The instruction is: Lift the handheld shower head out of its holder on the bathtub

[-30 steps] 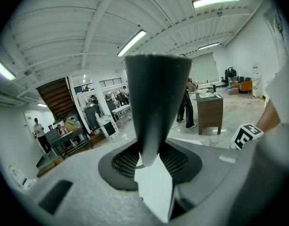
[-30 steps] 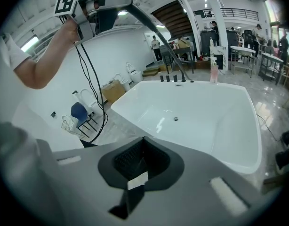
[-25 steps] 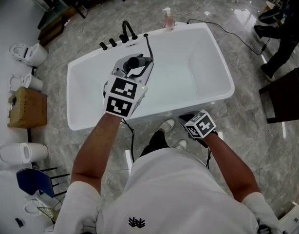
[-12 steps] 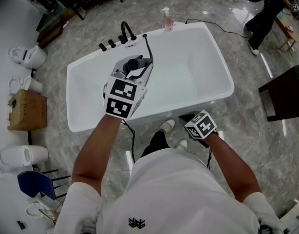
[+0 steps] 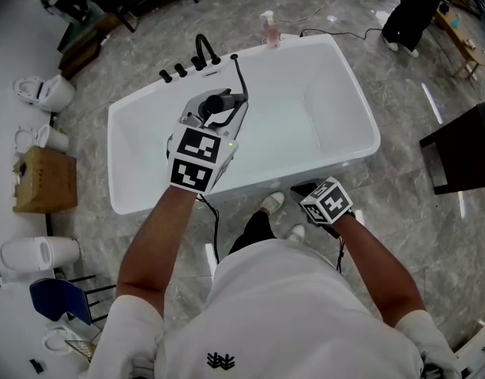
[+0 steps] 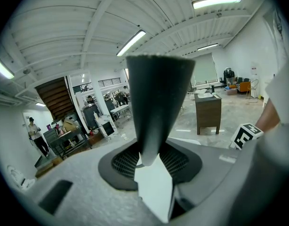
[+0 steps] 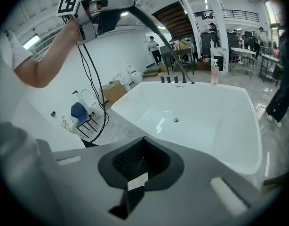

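Above the bathtub (image 5: 122, 125), the shower head (image 6: 156, 98) is clamped between the narrowed jaws of the left gripper (image 5: 224, 101), its length crossing them; the right gripper (image 5: 308, 189) is held shut, empty, outside the rim.

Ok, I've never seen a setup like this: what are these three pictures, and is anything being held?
No robot: a person holds a two-jaw gripper in each hand. The head view comes from a camera on the person's head, looking down; the other two cameras ride on the grippers. Below stands a white bathtub with black taps and a pink bottle at its rim. The left gripper grips the dark shower head, its hose leading to the taps. The right gripper holds nothing.
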Demonstrator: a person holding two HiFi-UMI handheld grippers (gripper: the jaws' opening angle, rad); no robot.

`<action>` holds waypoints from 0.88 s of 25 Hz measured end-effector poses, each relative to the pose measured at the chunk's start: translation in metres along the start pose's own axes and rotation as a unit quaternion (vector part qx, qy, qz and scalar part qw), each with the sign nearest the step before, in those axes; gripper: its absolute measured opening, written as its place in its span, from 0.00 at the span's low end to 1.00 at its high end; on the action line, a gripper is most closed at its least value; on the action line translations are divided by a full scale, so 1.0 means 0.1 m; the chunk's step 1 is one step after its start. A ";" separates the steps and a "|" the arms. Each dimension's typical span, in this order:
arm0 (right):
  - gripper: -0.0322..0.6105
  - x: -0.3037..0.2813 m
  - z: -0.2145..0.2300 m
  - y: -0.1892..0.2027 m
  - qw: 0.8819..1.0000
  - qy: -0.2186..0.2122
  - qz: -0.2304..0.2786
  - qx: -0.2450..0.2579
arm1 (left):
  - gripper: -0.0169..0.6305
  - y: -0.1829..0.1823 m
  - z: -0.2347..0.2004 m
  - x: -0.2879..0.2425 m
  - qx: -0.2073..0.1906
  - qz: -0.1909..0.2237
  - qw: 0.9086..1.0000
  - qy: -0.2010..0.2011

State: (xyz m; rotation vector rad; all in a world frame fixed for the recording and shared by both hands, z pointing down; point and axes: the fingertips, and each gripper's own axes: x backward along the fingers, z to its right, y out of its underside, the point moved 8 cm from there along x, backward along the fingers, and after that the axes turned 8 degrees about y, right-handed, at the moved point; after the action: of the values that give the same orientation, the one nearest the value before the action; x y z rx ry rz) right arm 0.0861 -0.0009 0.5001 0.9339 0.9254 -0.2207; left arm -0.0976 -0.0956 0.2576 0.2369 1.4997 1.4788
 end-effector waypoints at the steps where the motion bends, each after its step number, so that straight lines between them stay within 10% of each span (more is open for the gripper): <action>1: 0.07 0.00 0.00 -0.01 1.000 0.000 0.000 0.000 | 0.24 0.00 -0.01 0.00 0.000 0.000 1.000 0.000; 22: 0.07 0.03 0.11 0.04 1.000 -0.002 0.003 -0.007 | 0.24 -0.07 -0.01 -0.12 0.000 -0.003 1.000 0.011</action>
State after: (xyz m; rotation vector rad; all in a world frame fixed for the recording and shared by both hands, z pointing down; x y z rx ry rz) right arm 0.0967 -0.0065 0.5028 0.9232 0.9202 -0.2104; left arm -0.0890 -0.1058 0.2577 0.2173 1.5167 1.4818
